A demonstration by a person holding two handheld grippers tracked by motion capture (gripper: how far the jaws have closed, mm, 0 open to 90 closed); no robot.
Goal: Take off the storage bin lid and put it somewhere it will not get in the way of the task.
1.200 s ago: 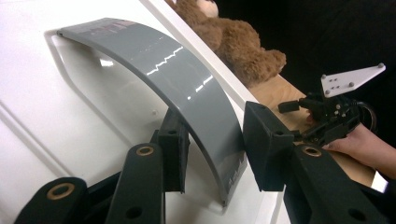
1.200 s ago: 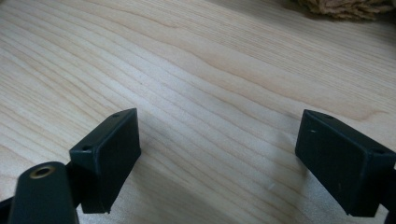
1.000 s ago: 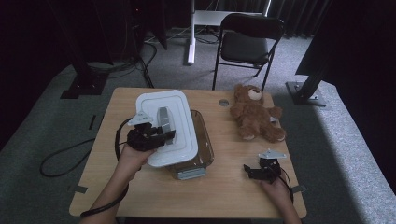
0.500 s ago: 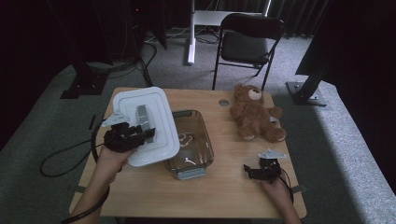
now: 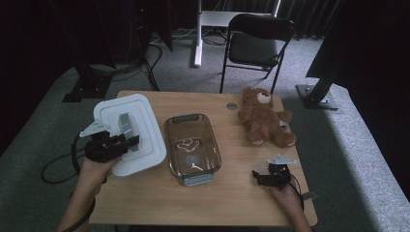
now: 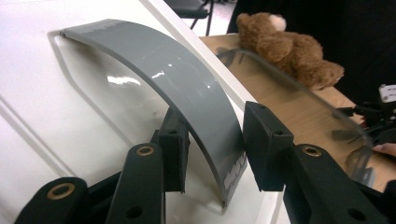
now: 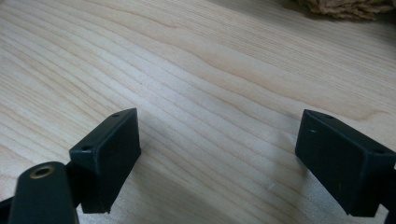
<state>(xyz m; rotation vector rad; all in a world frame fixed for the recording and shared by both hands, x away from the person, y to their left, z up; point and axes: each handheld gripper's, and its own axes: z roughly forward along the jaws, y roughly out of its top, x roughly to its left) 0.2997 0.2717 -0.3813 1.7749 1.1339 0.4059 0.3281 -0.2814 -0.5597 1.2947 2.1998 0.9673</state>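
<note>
The left gripper (image 5: pixel 126 143) is clamped on the grey arched handle (image 6: pixel 187 93) of the white lid (image 5: pixel 140 123), which sits at the left of the high view, overhanging the table (image 5: pixel 232 193) edge and just beside the uncovered glass dish (image 5: pixel 192 147) at centre. The right gripper (image 5: pixel 263 178), jaws apart over bare wood, rests at the lower right. The teddy bear (image 5: pixel 265 118) lies at the upper right, well apart. With only 1 narrow handle pinched, the lid could swing or slip free, and setting it down with so much past the edge could tip it off the table
</note>
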